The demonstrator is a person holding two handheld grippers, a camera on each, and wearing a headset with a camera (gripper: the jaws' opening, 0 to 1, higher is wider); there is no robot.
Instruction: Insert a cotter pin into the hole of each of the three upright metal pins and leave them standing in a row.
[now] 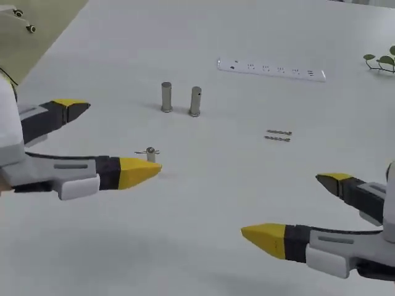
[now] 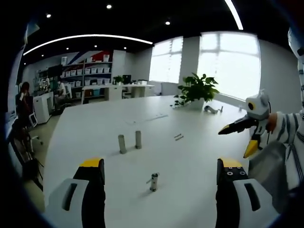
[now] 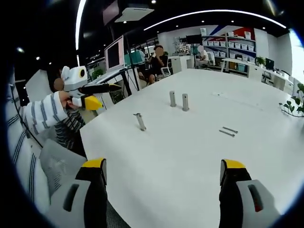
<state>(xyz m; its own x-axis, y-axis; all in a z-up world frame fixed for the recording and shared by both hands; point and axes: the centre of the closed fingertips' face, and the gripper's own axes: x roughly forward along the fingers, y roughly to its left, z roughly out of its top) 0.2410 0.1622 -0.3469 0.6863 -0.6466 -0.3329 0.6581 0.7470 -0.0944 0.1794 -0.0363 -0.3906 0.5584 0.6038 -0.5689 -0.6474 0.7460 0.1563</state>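
Jaws of the left gripper [image 1: 124, 136] and the right gripper [image 1: 279, 205] are spread wide and hold nothing. One metal pin [image 1: 150, 155] with a cotter pin [image 1: 145, 151] through its hole stands just beside the left gripper, probably finished. Two bare pins [image 1: 166, 97] wait upright farther away. Two loose cotter pins [image 1: 279, 135] lie to the right, ready for picking.

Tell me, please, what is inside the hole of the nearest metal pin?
A cotter pin passes through the metal pin, its ends sticking out on both sides; the stretch inside the hole is hidden.
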